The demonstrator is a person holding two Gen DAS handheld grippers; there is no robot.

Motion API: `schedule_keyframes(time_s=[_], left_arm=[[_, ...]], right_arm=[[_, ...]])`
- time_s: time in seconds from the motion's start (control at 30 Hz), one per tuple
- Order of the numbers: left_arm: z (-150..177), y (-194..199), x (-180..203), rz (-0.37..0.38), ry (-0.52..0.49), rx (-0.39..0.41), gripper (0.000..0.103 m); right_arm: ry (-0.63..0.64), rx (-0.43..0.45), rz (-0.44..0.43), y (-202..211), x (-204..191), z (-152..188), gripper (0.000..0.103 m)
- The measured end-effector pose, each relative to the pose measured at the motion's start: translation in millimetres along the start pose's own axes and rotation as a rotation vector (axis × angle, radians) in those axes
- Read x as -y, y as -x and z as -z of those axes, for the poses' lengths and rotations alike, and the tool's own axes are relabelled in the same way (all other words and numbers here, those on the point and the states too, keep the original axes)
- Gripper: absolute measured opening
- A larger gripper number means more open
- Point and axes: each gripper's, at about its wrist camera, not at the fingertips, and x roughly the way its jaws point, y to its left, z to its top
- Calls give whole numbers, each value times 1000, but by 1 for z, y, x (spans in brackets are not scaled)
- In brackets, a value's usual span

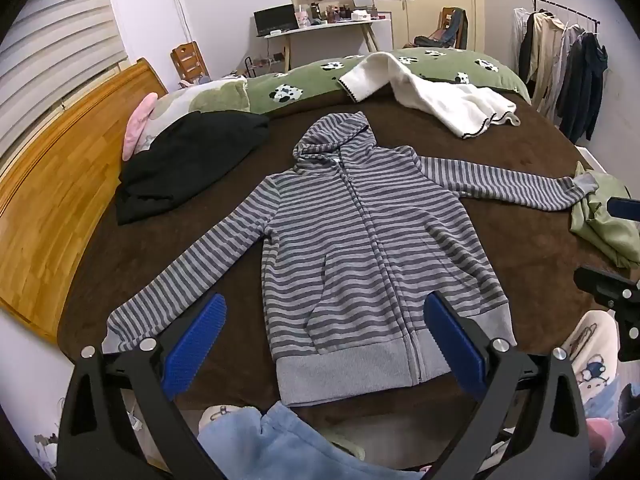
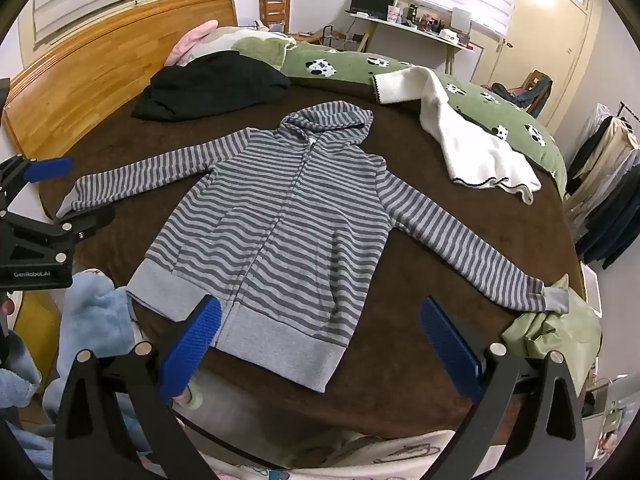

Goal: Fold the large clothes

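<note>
A soft, floppy striped zip hoodie is lying flat on the bed, sleeve cuffs looking easiest to pinch, while both the left hand-held gripper and the right hand-held gripper are hovering with jaws wide apart, holding nothing.

We hold both grippers tilted downward with nothing between their blue fingers. Our left gripper fills the bottom of its own view, fingers spread wide to lower left and lower right. Our right gripper stands the same way in its view, fingers fully apart. Each gripper also shows at the other view's edge: the left at the left edge, the right at the right edge.
</note>
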Motion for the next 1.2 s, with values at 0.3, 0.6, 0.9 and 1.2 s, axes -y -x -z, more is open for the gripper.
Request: schedule_keyframes(time_s=[0.3,0.6,0.9,1.2], left_arm=[[0,-4,-8,7,2,-11,97],[2,-8,-2,-15,1,-19,97],[2,-12,-2,-20,9,-29,97],[4,-14,-5,-30,15,-31,97]], right_arm=[[0,4,1,-1,-2,-1,99],[-1,-2,2,-3,-2,1,99],[13,-8,1,-5,-5,-1,99],[6,-14,-11,-10,-2,-2,99]])
